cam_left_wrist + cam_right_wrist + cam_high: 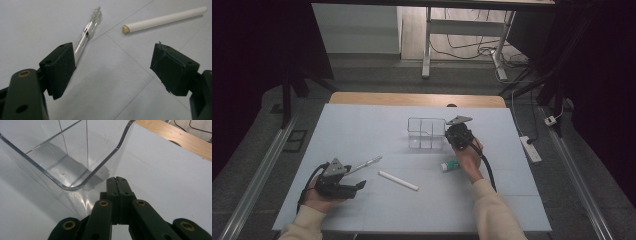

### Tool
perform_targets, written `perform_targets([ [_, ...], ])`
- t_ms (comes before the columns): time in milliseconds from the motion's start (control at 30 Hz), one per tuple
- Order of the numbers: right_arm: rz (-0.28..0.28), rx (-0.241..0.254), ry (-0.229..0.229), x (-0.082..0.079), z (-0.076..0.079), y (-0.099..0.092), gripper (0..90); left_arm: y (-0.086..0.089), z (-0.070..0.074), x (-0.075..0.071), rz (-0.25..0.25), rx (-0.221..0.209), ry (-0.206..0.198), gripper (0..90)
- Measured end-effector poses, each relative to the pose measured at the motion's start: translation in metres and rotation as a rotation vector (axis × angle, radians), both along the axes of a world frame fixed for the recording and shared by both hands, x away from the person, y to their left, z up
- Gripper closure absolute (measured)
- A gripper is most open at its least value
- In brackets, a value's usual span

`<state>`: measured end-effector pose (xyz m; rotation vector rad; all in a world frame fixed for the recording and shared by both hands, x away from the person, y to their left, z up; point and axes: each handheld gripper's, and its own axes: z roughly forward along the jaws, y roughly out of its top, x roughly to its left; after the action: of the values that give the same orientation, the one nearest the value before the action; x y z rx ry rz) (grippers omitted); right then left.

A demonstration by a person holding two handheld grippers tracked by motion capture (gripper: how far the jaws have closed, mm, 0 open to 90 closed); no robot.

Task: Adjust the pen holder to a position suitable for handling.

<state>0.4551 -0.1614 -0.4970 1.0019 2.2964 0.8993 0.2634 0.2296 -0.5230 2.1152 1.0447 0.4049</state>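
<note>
Resting at the left of the table (362, 130), the left gripper (113, 67) holds its jaws spread and empty beside the clear pen (86, 37), the white stick (165, 20) just beyond. Rightward, the right gripper (117, 182), clenched on nothing, nudges the clear organizer (70, 187). Likely next: grasp the pen and carry it to the organizer.
</note>
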Motion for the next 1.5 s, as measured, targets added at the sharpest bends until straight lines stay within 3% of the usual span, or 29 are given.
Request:
perform_targets([
  [267, 0.030, -0.008, -0.002, 0.000, 0.001, 0.011, 88.6, 0.001, 0.000, 0.000, 0.002, 0.002, 0.001, 20.0],
  [533, 0.058, -0.015, -0.005, -0.003, 0.005, 0.009, 88.6, 0.001, 0.000, 0.000, 0.004, 0.001, 0.000, 20.1],
  [800, 0.086, 0.020, -0.042, -0.018, 0.018, -0.005, 88.6, 0.003, -0.001, 0.000, 0.013, -0.002, -0.006, 20.0],
  [1033, 0.109, 0.069, -0.058, -0.040, 0.022, -0.034, 87.9, 0.003, -0.001, 0.002, 0.020, 0.001, -0.013, 20.4],
  [1400, 0.188, 0.231, -0.028, -0.074, 0.023, -0.072, 54.4, 0.004, -0.003, 0.004, 0.031, 0.001, -0.019, 20.9],
  [1500, 0.204, 0.219, -0.031, -0.085, 0.021, -0.077, 49.1, 0.004, -0.004, 0.004, 0.029, -0.003, -0.022, 20.9],
])
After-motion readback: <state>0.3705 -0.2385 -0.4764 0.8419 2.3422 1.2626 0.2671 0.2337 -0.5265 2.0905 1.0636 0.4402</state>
